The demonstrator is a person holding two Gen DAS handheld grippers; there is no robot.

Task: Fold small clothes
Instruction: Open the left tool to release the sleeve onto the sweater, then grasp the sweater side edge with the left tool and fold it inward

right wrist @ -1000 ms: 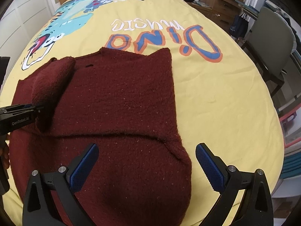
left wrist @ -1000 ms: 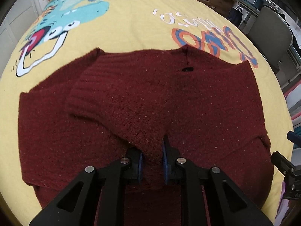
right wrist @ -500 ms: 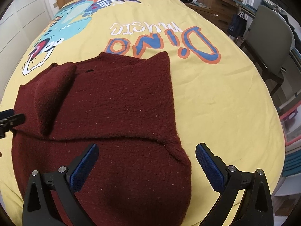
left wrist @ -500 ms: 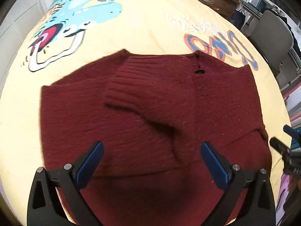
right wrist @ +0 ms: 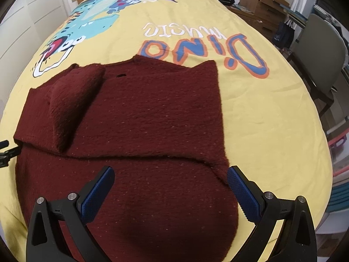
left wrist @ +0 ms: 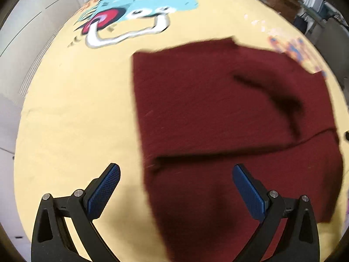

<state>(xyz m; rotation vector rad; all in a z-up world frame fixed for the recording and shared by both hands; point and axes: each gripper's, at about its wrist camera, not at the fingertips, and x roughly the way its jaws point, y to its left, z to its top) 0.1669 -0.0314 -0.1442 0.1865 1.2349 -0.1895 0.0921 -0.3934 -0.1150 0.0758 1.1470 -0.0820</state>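
Observation:
A dark red knitted sweater (right wrist: 141,113) lies flat on the yellow bedspread, with both sleeves folded in over its body. It also shows, blurred, in the left wrist view (left wrist: 218,113). My left gripper (left wrist: 174,187) is open and empty above the sweater's left edge, one finger over bare bedspread. Its tip shows at the left edge of the right wrist view (right wrist: 6,150). My right gripper (right wrist: 170,187) is open and empty above the sweater's lower right part, near the folded right sleeve's edge.
The yellow bedspread (right wrist: 272,109) has a dinosaur print (right wrist: 87,19) and "Dino music" lettering (right wrist: 207,43) beyond the sweater. A grey chair (right wrist: 320,50) and wooden drawers (right wrist: 261,2) stand to the right of the bed. White wall panels (left wrist: 32,32) are on the left.
My left gripper let go of the left sleeve, opened, and swung left and back to the sweater's left edge. My right gripper moved slightly left over the sweater, still open.

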